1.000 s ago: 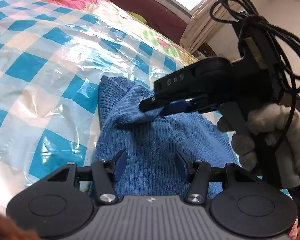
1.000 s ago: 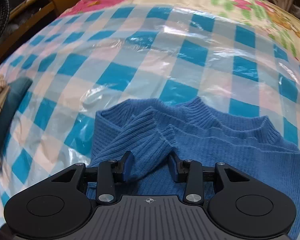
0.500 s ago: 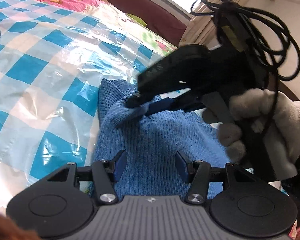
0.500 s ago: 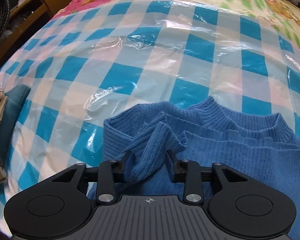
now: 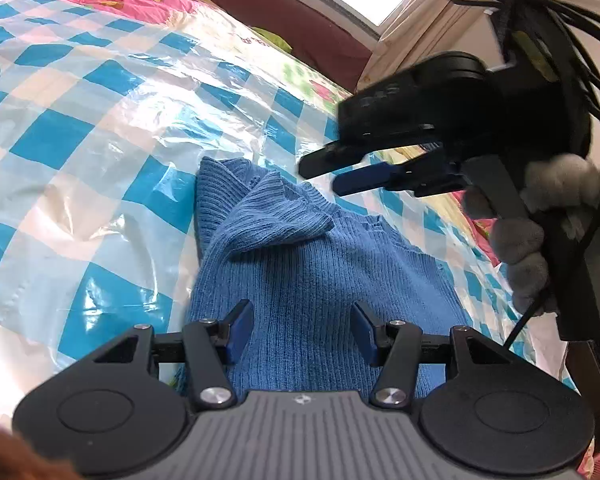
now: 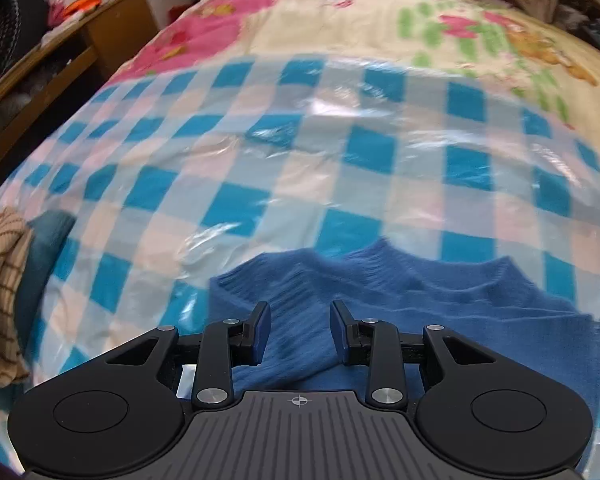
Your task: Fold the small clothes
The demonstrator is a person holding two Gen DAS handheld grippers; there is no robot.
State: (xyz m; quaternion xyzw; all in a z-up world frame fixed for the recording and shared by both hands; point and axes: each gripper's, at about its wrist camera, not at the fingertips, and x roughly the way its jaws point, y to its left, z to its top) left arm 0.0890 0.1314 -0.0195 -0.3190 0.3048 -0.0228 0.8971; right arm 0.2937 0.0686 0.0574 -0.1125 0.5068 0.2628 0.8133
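Observation:
A small blue ribbed knit sweater (image 5: 300, 272) lies on the blue-and-white checked plastic sheet (image 5: 80, 152) covering the bed, with one sleeve folded over its body. My left gripper (image 5: 300, 320) is open and empty, low over the sweater's near part. My right gripper (image 5: 328, 174), held by a white-gloved hand, hovers above the sweater's far edge, open and empty. In the right wrist view the sweater (image 6: 440, 304) lies below the open right gripper (image 6: 299, 326), and the picture is blurred.
A floral bedspread (image 6: 380, 28) covers the far part of the bed. A striped beige garment on a teal one (image 6: 4, 280) lies at the left edge. A wooden bedside cabinet (image 6: 80, 40) stands at the far left. Black cables (image 5: 560, 32) hang from the right gripper.
My right gripper let go of the sleeve, opened, and lifted up and back to the right. The sleeve now rests folded on the sweater. My left gripper stayed put.

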